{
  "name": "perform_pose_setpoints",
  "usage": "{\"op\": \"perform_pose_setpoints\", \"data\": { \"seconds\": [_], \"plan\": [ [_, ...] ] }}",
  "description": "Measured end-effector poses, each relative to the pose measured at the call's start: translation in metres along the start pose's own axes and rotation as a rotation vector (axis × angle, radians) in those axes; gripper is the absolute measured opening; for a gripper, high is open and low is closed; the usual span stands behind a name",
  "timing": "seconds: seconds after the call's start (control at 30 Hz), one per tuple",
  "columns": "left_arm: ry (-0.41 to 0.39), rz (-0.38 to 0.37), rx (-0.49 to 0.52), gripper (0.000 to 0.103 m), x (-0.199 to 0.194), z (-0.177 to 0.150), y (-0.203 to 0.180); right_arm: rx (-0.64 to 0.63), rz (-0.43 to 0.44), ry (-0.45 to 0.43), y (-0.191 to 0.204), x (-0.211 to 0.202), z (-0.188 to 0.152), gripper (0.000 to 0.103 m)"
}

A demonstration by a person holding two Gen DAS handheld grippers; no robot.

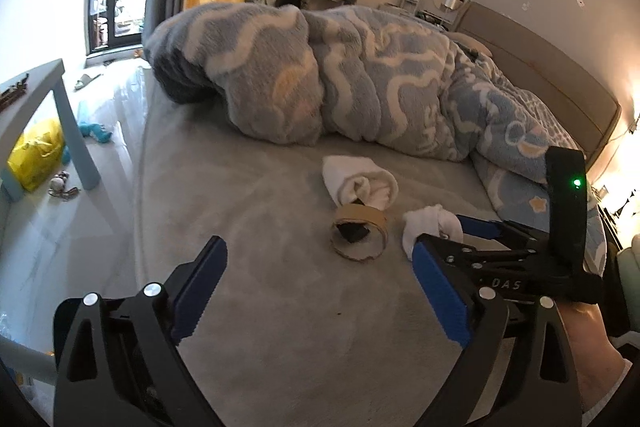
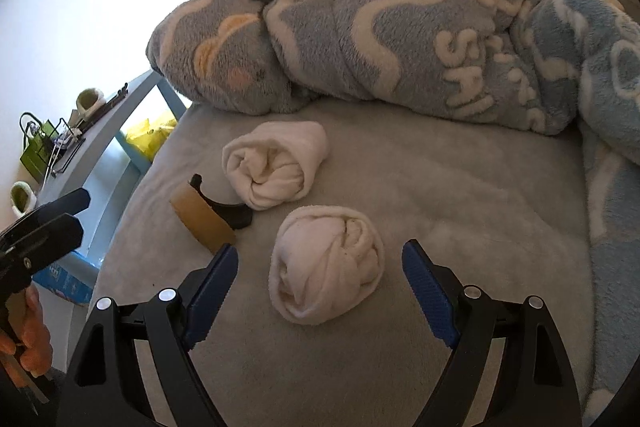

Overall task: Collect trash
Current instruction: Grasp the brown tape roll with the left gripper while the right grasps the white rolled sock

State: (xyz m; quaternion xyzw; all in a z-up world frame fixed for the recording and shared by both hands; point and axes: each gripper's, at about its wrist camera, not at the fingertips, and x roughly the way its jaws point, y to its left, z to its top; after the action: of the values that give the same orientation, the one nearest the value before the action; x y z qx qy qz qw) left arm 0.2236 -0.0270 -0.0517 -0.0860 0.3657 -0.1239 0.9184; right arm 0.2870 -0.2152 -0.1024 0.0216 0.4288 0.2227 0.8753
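On the grey bedsheet (image 2: 440,187), a white rolled wad (image 2: 326,263) is being framed by the right gripper (image 2: 320,263), jaws wide and empty; the cardboard tape core (image 1: 360,233) is being approached by the left gripper (image 1: 316,259), equally open. Pads are best being lowered squarely before being closed.

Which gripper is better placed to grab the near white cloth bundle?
Right. The right gripper has open jaws straddling the white bundle. The left gripper faces the cardboard tape roll instead.
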Motion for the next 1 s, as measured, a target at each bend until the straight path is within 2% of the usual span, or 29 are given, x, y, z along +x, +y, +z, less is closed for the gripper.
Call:
{"op": "perform_pose_setpoints", "data": {
  "seconds": [0.03,0.07,0.2,0.4,0.67,0.87,1.0],
  "plan": [
    [0.003,-0.002,0.007,0.095,0.003,0.0,-0.002,-0.004,0.007,0.008,0.0,0.002,0.0,0.081],
    [0.008,-0.002,0.015,0.095,0.007,0.0,-0.003,-0.011,0.014,0.02,0.001,0.005,0.0,0.072],
    [0.027,-0.013,0.016,0.095,0.02,0.0,-0.006,-0.028,0.0,0.034,-0.001,0.009,0.0,0.059],
    [0.051,-0.011,0.01,0.096,0.036,0.0,-0.009,-0.006,0.031,0.029,-0.009,0.004,0.0,0.049],
    [0.079,-0.015,0.013,0.094,0.054,-0.005,-0.019,0.024,0.054,-0.022,-0.022,-0.015,0.002,0.048],
    [0.096,-0.025,-0.008,0.081,0.067,-0.005,-0.023,0.051,0.069,-0.036,-0.032,-0.022,0.0,0.047],
    [0.115,0.002,0.006,0.07,0.075,-0.006,-0.027,0.064,0.075,-0.035,-0.038,-0.026,-0.005,0.047]
  ]
}}
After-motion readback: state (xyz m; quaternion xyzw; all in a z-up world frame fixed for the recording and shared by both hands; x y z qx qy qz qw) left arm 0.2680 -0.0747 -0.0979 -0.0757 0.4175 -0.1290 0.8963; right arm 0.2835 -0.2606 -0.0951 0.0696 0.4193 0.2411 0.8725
